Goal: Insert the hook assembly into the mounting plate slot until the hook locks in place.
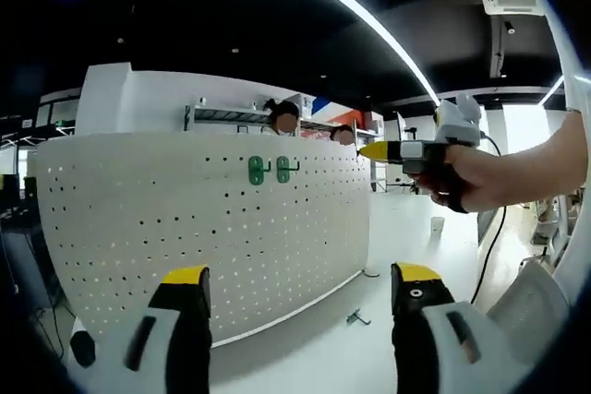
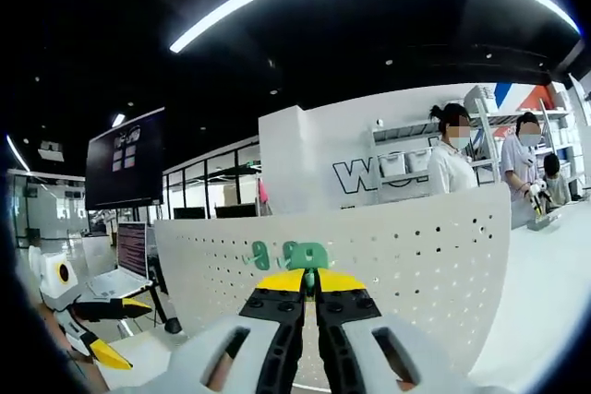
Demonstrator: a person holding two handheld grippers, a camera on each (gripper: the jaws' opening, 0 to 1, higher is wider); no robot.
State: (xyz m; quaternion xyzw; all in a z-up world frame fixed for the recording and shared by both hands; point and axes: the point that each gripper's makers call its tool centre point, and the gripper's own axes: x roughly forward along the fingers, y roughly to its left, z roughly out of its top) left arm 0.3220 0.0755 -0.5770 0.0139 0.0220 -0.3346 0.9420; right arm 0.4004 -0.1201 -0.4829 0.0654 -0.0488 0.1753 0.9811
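The left gripper (image 1: 300, 288) hangs low in the left gripper view, jaws wide apart and holding nothing, drawn back from the work, probably so it leaves the board unobstructed. Beyond its jaws a small loose hook (image 1: 357, 318) lies on the white tabletop (image 1: 305, 357) near the foot of the pegboard (image 1: 203, 228), seemingly a spare waiting its turn.

In the right gripper view the right gripper (image 2: 309, 280) has its jaws pressed together on the stem of a green hook (image 2: 307, 256), whose plate sits against the board face. The pinch is narrow and straight-on (the sensible way to push pegs squarely into holes). I cannot tell whether the hook is fully seated or locked.

Just beside it on the pegboard (image 2: 416, 256) hangs a second green hook (image 2: 261, 254), apparently already mounted. From the left gripper view both green hooks (image 1: 273, 170) sit side by side high on the board, the right gripper (image 1: 380, 150) showing apart from them.

Farther back, people (image 2: 450, 159) stand behind the board near shelving.
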